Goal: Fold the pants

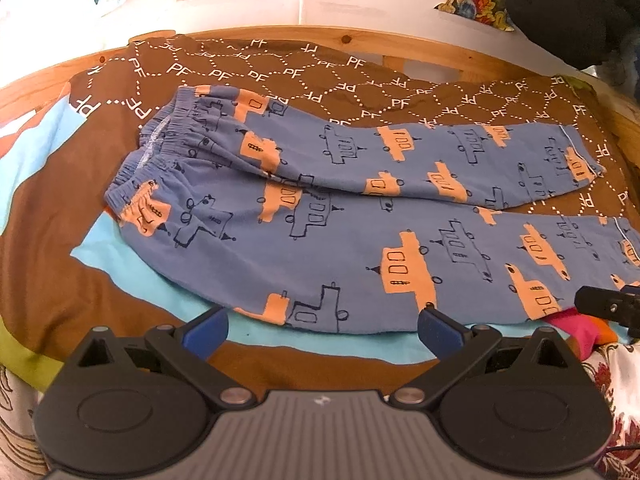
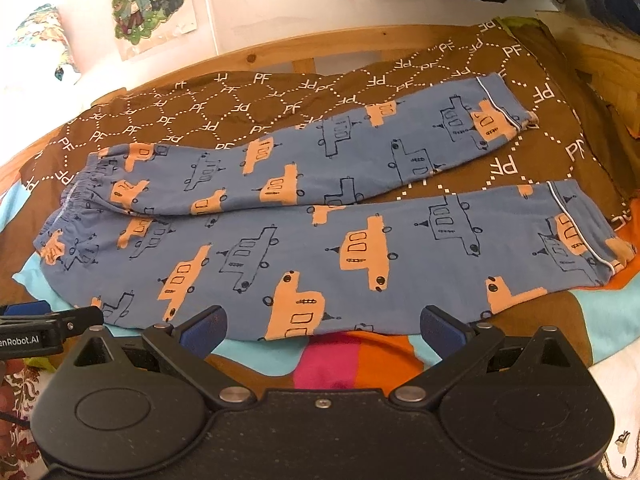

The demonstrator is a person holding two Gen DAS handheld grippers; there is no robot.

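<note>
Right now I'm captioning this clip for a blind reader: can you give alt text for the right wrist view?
Blue pants printed with orange cars lie flat and unfolded on a brown patterned bedspread, waistband left, both legs running right. The right tool hovers open at the near leg's edge, gripping nothing, with the left tool at the lower left.

Quick count of what's out here: one pair of blue cotton pants with orange car prints, with two legs showing and one gathered elastic waistband. One brown quilted blanket with white dotted hexagons and PF letters under it. One multicoloured bedsheet with turquoise, brown, pink and orange patches. One pale wooden bed frame. Two black two-finger grippers with blue pads, left gripper and right gripper. Wall art: I can count at least three cartoon posters.
</note>
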